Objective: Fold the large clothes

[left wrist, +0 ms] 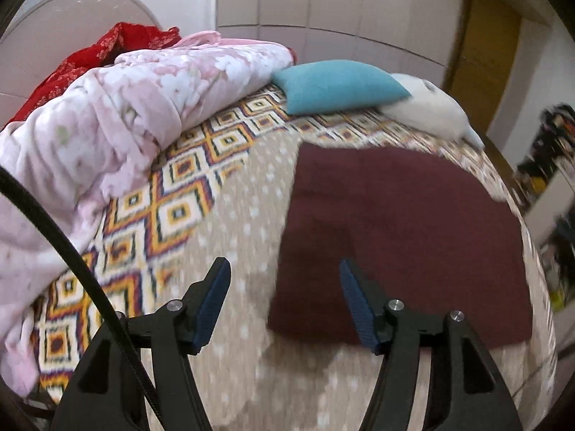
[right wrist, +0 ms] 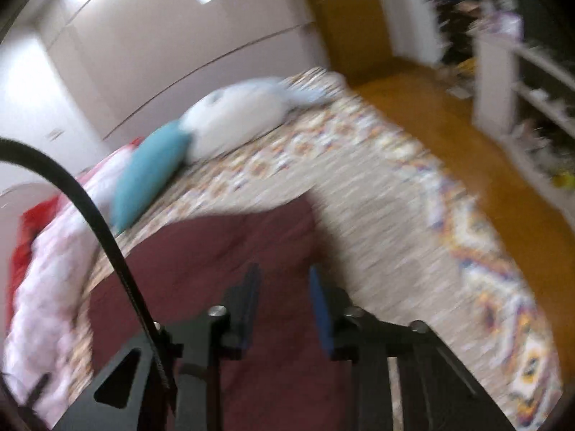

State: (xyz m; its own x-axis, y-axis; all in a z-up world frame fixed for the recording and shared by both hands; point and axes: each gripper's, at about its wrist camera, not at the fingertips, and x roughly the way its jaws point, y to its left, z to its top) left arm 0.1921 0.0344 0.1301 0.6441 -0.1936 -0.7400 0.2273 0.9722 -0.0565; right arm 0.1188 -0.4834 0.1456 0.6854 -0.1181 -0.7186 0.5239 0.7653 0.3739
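Here we hold both tools above the bed, and neither has hold of anything. Far left in the left wrist view, a pink floral quilt (left wrist: pixel 107 118) is heaped up with a red garment (left wrist: pixel 104 45) behind it; further right a teal pillow (left wrist: pixel 334 86) touches a white cushion (left wrist: pixel 435 104) near the head of the bed. The patterned bedspread (left wrist: pixel 172 194) runs beneath it all. Our left gripper (left wrist: pixel 285 280) stands well open with only air between its jaws, hovering over the beige dotted cloth (left wrist: pixel 244 222) just beside the left edge of the maroon garment (left wrist: pixel 395 237), which lies flat in a tidy folded rectangle at the middle of the bed.

In the right wrist view, badly smeared, our right gripper (right wrist: pixel 284 287) shows a narrower gap, yet the pads stay apart and nothing sits between them; it hangs above the right part of the maroon garment (right wrist: pixel 215 251).

We judge this fold about finished. The risks from here: a low jaw could snag the maroon edge and drag the fold open; the black cable (left wrist: pixel 54 230) looping past the left tool could catch the quilt heap; and reaching while the view is this blurred could pinch the dotted cloth along with whichever garment we fetch next.
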